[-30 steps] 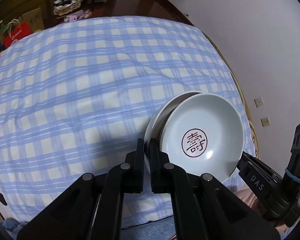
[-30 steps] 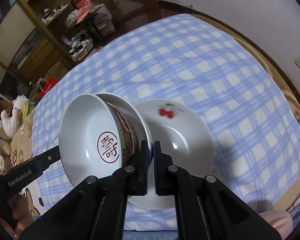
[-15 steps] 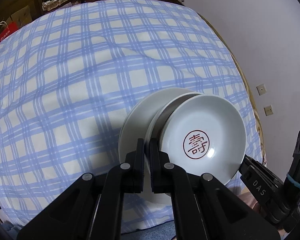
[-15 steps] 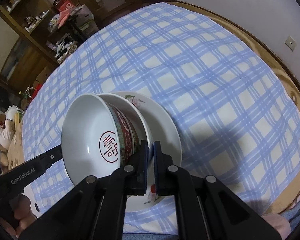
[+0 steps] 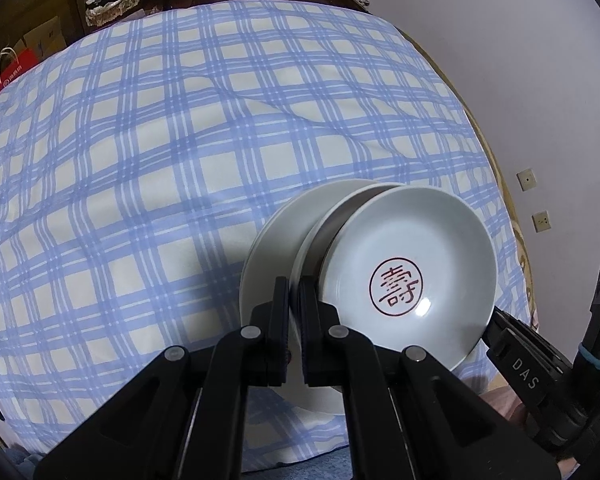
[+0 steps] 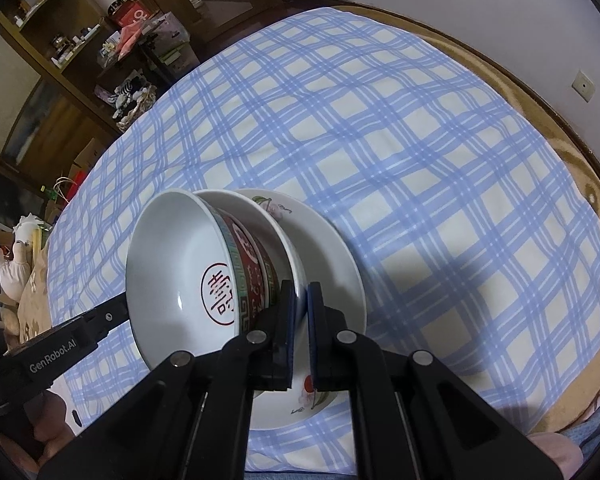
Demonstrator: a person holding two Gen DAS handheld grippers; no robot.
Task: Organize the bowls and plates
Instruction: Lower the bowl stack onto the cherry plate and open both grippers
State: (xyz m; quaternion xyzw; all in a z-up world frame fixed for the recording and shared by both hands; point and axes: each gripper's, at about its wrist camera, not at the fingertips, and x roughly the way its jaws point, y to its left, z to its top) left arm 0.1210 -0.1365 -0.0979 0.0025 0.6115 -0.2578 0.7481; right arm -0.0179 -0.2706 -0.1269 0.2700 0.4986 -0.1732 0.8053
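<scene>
- The left gripper (image 5: 294,312), low in the middle of its own view, has its two black fingers pressed together on the near rim of a plain white outer bowl (image 5: 310,240), which stands tilted on edge.
- The right gripper (image 6: 300,312) pinches the same white outer bowl (image 6: 274,240) on its opposite rim. Each gripper also shows in the other's view, at the lower right and the lower left corner.
- Inside the outer bowl nests a white porcelain bowl with a round red character stamp (image 5: 412,272) in its well. Its outer wall carries a red and green patterned band, seen in the right wrist view (image 6: 180,272).
- A second ago the left wrist view showed only checked cloth behind the two bowls, and the right wrist view had the flat plate lying off to the right of them. Half a second ago the plate had slid in behind the stack.
- Now the flat white plate with cherry prints (image 6: 332,264) lies directly under and behind the tilted bowls, its near edge reaching down between the right gripper's fingers. In the left wrist view its plain edge (image 5: 268,248) shows left of the bowls.
- Whether the bowls touch the plate cannot be told.
- The plate rests on a blue and cream checked cloth (image 5: 140,160) that covers the round desk (image 6: 540,92).
- A dark wooden shelf unit (image 6: 60,40) stands at the upper left of the right wrist view.
</scene>
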